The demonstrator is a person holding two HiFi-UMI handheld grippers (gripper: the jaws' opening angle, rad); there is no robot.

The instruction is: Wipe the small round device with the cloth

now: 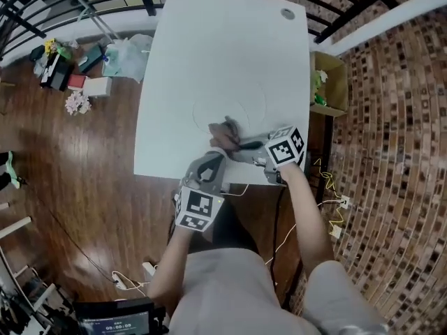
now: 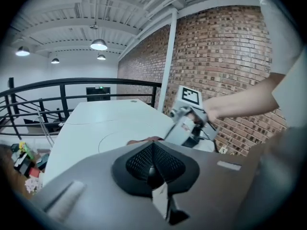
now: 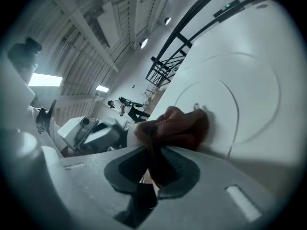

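A brown cloth (image 1: 225, 132) lies bunched on the white table (image 1: 209, 54) near its front edge. My right gripper (image 1: 239, 146) comes in from the right, shut on a fold of the cloth (image 3: 175, 126), and the rest sits heaped on the table past the jaws. Just left and nearer stands my left gripper (image 1: 212, 162). Its jaws are shut, and a small dark round device (image 2: 151, 171) seems pinched between the pads. From the left gripper view, the right gripper (image 2: 188, 123) and a sliver of cloth (image 2: 144, 140) show ahead.
Thin curved lines (image 1: 244, 107) mark the table around the cloth. A grommet (image 1: 288, 13) sits at the far right corner. A cardboard box (image 1: 328, 82) stands right of the table, with bags and clutter (image 1: 84, 61) on the floor to the left. A black railing (image 2: 62, 87) runs behind.
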